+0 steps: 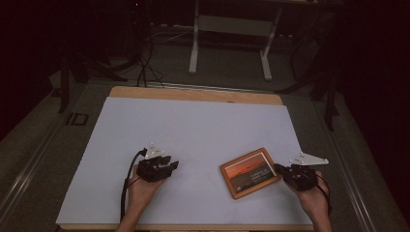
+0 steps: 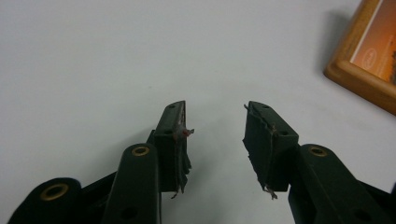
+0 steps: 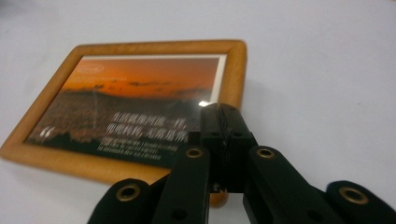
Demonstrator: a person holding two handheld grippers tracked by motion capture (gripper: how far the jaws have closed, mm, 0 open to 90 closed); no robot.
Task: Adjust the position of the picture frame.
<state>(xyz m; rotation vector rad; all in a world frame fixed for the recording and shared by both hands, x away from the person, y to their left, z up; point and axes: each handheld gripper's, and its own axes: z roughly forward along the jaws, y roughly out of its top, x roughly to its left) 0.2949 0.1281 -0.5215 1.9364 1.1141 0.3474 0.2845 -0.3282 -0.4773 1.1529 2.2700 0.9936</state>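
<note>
Two grippers over a white sheet (image 1: 193, 130) covering a wooden table (image 1: 193, 93), each w/ a hand coming in from the near edge. Left gripper (image 1: 170, 166) sits near-left of centre, pointing right toward the frame; in the left gripper view its jaws stand apart w/ nothing between, just bare sheet, so it's released. Pads (image 2: 180, 140) look worn and ragged at the edges.

Right gripper (image 1: 279, 168) is at the near right, tip at the right edge of the picture frame (image 1: 250, 172). In the right gripper view (image 3: 223, 116) its jaws are pressed together, clenched, tips over the frame's near-right corner; can't tell if anything is pinched between them, or if they touch the glass.

Picture frame (image 3: 140, 107): light wood border, orange sunset photo w/ white text lines, lying flat on the sheet at near right, turned a bit askew to the table edge. Its corner (image 2: 369, 60) also shows at the far right in the left gripper view, well apart from those jaws.
</note>
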